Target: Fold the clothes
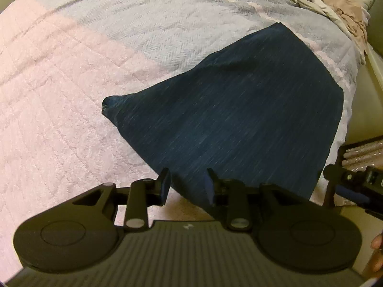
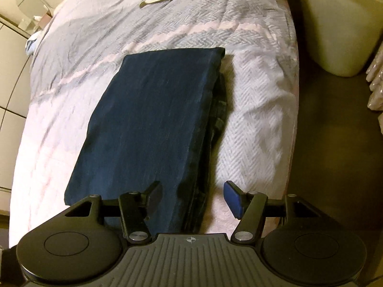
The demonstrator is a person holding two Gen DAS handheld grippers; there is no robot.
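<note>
A dark navy garment [image 1: 239, 119] lies folded into a long flat panel on the pink and grey bedspread [image 1: 71, 71]. One corner of it pokes out to the left. My left gripper [image 1: 188, 186] hovers over the near end of the garment, pointing steeply down. Its jaws are partly apart and the pads do not press on the cloth. In the right wrist view the garment [image 2: 155, 119] shows stacked layers along its right edge. My right gripper [image 2: 193, 197] stands wide open above that near right edge, with the cloth below and not pinched.
A pile of cream and beige clothes [image 1: 335, 7] lies at the far end of the bed. The bed's right edge drops to a dark floor [image 2: 335, 143] beside a cream box [image 2: 335, 24]. A round mirror [image 2: 31, 2] stands on furniture at the left.
</note>
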